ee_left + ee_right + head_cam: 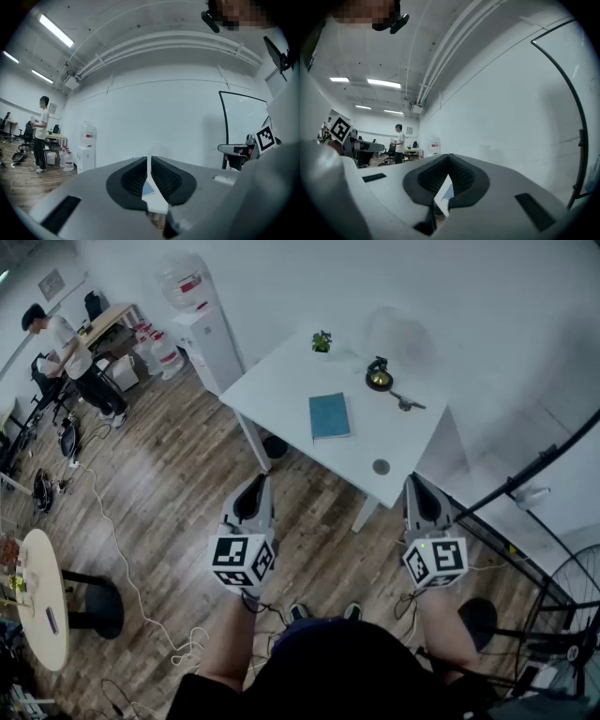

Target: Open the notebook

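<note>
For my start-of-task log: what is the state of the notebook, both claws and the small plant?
notebook: closed, lying flat on the white table
left claw: shut, empty
right claw: shut, empty
small plant: upright on the table

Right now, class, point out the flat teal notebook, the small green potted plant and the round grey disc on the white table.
flat teal notebook [329,416], head view, middle of its closed cover.
small green potted plant [322,340], head view, its leaves.
round grey disc [381,467], head view, its centre.
</note>
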